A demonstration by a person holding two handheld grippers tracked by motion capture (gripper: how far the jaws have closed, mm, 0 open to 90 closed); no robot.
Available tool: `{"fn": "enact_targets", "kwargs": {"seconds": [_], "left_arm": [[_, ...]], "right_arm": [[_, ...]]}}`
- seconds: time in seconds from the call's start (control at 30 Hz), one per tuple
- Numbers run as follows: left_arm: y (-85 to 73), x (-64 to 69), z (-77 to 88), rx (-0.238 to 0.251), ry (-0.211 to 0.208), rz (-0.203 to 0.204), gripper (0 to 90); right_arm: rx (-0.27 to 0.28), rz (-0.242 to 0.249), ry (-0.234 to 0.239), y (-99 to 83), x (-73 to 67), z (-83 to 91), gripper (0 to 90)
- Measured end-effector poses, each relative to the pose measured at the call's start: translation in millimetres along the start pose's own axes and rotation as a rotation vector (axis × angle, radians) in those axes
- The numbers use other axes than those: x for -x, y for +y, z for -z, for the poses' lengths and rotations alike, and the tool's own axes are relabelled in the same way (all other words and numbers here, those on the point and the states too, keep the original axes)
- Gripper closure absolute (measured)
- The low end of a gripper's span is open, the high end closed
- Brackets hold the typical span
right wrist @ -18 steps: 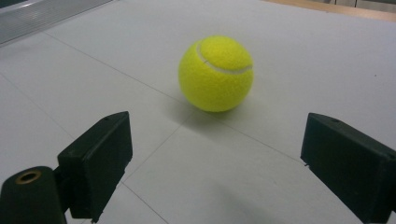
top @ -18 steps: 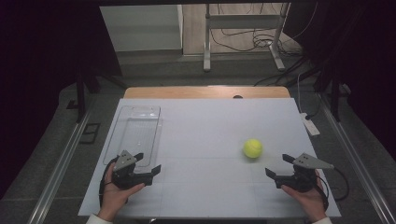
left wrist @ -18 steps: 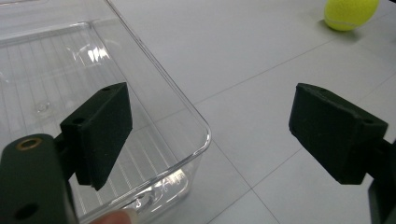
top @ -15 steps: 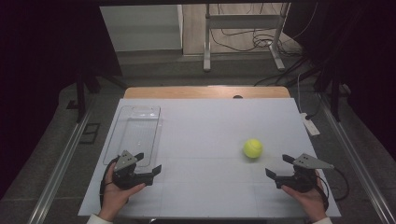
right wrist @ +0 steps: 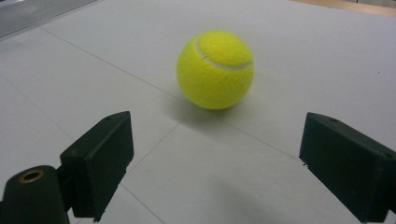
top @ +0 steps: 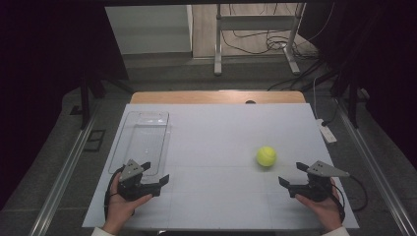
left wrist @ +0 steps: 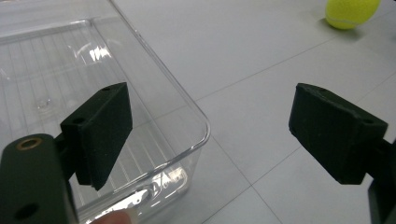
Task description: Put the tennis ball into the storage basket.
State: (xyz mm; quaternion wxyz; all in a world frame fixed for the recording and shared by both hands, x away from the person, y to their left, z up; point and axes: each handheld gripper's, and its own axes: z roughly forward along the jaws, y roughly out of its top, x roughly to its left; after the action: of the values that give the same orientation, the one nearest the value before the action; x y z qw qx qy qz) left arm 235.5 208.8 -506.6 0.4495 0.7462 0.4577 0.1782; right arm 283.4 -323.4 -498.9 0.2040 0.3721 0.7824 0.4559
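Both tongs are sitting with jaws spread apart, gripping nothing: left tongs (top: 149,176) at the near-left, right tongs (top: 294,175) at the near-right. Beneath them the white bench (top: 221,132) is carrying a clear plastic tray (top: 143,132) lying along its left side, and a yellow tennis ball (top: 266,156) is resting just beyond the right tongs.

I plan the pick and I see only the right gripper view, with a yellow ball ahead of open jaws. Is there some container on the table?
Observer: Yes, a clear tray lies at the table's left side, near the left gripper.
Operator: Is something in it?
Observer: No, it looks empty in the left gripper view.
Operator: Does the left gripper hold anything?
Observer: No, its jaws stand open, one above the tray's near corner.
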Motion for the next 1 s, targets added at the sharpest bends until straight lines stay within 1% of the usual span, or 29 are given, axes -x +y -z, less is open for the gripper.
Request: {"fn": "enact_targets", "kwargs": {"seconds": [0.13, 0.23, 0.37, 0.47, 0.63, 0.73, 1.0], "left_arm": [[0.1, 1.4, 1.5, 0.001, 0.001, -0.003, 15.0], [0.1, 2.2, 1.1, -0.003, 0.001, -0.008, 15.0], [1.4, 2.6, 0.3, -0.001, -0.002, 0.005, 15.0], [1.5, 3.7, -0.1, -0.001, -0.004, -0.004, 14.9], [3.3, 3.9, 0.0, -0.002, -0.009, -0.003, 14.9], [4.7, 5.7, 0.3, -0.004, -0.006, -0.008, 14.8], [9.2, 10.8, -0.7, -0.002, -0.009, -0.016, 14.9]], "right_arm": [[-0.002, 0.006, 0.0, 0.4, -1.4, 0.1, 10.8], [0.007, 0.001, 0.004, 0.9, -2.0, 1.5, 10.8], [0.01, 0.0, 0.007, 1.5, -2.8, 1.4, 10.9], [0.005, 0.001, 0.008, 0.9, -2.6, 0.5, 10.9], [0.007, -0.001, 0.007, 0.5, -2.9, 2.2, 11.0], [0.009, -0.008, 0.006, 0.1, -2.5, 3.1, 11.0], [0.01, -0.004, 0.01, -0.1, -2.9, 3.3, 11.0]]}}
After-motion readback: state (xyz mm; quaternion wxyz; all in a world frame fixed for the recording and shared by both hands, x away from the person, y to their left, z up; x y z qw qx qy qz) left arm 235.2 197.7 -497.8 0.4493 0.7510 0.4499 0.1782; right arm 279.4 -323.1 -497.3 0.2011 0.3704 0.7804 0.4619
